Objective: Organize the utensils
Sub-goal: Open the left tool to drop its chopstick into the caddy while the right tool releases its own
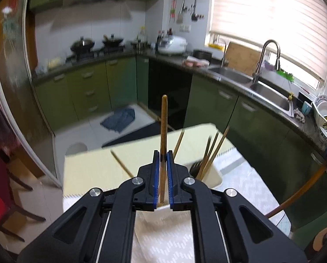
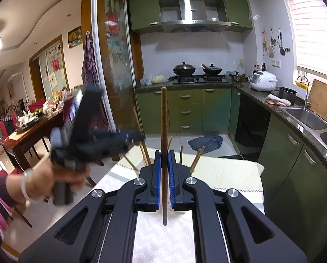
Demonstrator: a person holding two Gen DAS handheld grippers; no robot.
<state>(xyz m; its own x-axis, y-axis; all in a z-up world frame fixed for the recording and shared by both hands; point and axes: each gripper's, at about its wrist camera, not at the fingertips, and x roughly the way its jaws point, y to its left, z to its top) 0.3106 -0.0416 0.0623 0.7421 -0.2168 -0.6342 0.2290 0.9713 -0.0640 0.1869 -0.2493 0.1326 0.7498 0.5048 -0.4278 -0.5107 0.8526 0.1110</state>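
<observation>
My left gripper is shut on a brown wooden chopstick that stands upright between its blue pads, above a white holder with several chopsticks leaning in it. One loose chopstick lies on the pale mat. My right gripper is shut on another dark wooden chopstick, held upright over the table. The left gripper shows blurred at the left of the right wrist view, with chopsticks sticking up beyond my pads.
The table carries a white patterned cloth and the pale mat. Green cabinets, a sink and a stove line the kitchen. A blue rag lies on the floor. A dining table with chairs stands at the left.
</observation>
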